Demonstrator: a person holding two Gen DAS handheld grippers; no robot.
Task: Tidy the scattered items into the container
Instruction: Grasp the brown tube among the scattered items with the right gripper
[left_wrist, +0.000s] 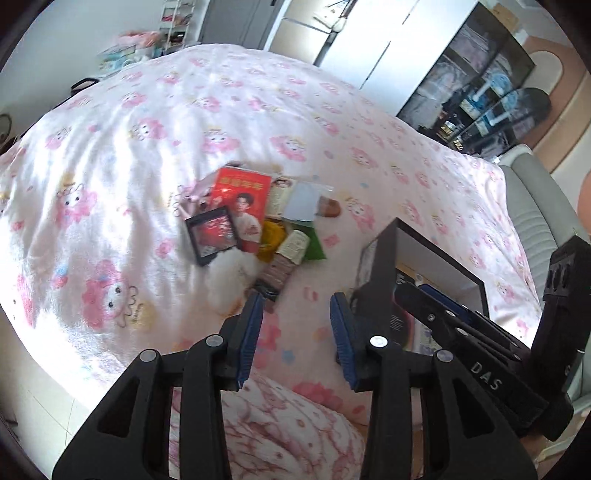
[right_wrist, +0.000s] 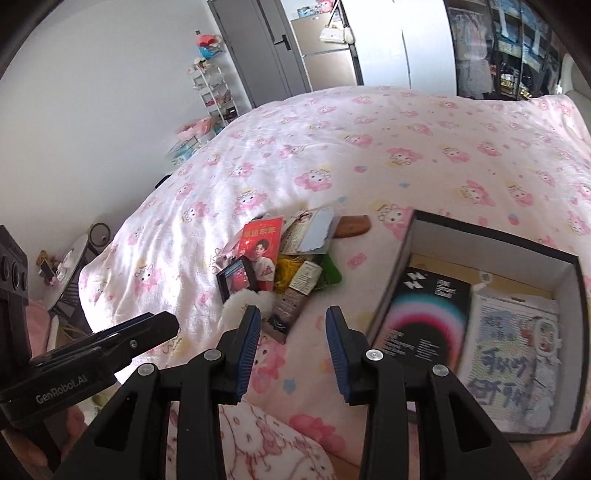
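A pile of scattered items lies mid-bed: a red photo card (left_wrist: 242, 199) (right_wrist: 261, 243), a black framed picture (left_wrist: 213, 236) (right_wrist: 236, 280), a white fluffy puff (left_wrist: 231, 275) (right_wrist: 240, 301), a pale blue card (left_wrist: 303, 202) (right_wrist: 318, 229), a brown comb (right_wrist: 351, 225), a green packet (left_wrist: 314, 245) and small sachets (right_wrist: 304, 277). The black box (right_wrist: 410, 236) (left_wrist: 384, 266) sits right of the pile and holds a black booklet (right_wrist: 424, 314) and a printed pouch (right_wrist: 506, 362). My left gripper (left_wrist: 297, 334) is open and empty, hovering before the pile. My right gripper (right_wrist: 293, 341) is open and empty, between pile and box.
The pink patterned bedspread (left_wrist: 258, 110) covers the bed. A grey chair (left_wrist: 532, 206) stands at the right. A white shelf rack (right_wrist: 218, 92), a small side table (right_wrist: 70, 266) and wardrobes stand beyond the bed. A pink pillow (right_wrist: 266, 443) lies below the grippers.
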